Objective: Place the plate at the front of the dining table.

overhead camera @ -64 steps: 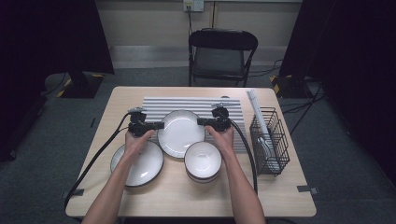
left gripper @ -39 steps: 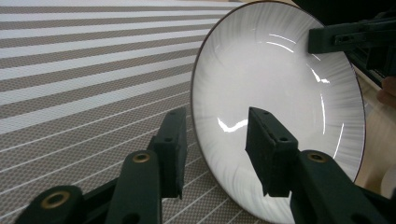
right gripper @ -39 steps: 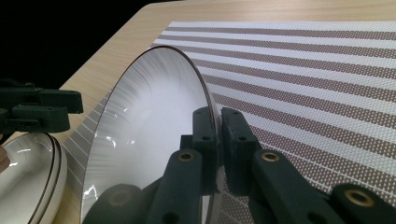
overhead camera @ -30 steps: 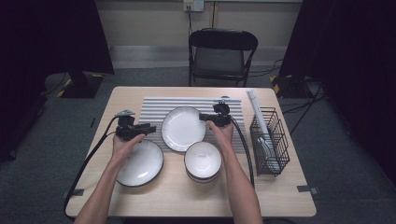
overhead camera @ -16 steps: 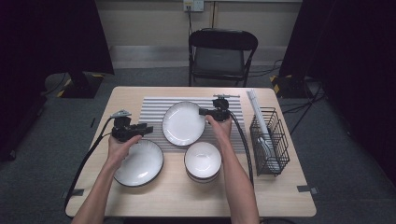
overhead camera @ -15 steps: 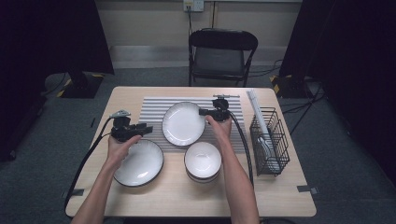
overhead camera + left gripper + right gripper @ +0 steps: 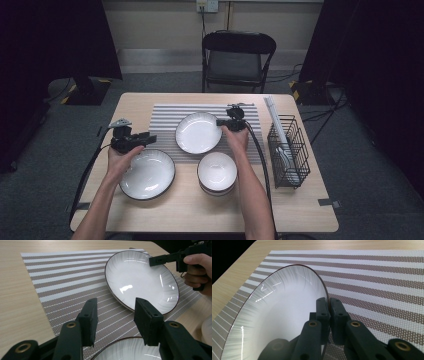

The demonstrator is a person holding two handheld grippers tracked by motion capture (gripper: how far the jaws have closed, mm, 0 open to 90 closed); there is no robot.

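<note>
Dark curtains ring the wooden bench (image 7: 300, 200) where your striped mat (image 7: 165, 112) carries the work. On it sits the white plate (image 7: 198, 132), lifted at its right rim, where your right gripper (image 7: 225, 123) has its fingers (image 7: 323, 308) pinched tight on the edge. Your left gripper (image 7: 145, 138) hangs spread and empty above the second plate (image 7: 147, 174); the held plate lies ahead and to the right of it, so the right hand commands the coming move.

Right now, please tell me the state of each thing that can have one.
Right gripper: shut on the plate rim.
Left gripper: open, empty.
Plate: tilted on the striped mat.
Second plate: lying flat.
Bowls: stacked.
Rack: upright.
</note>
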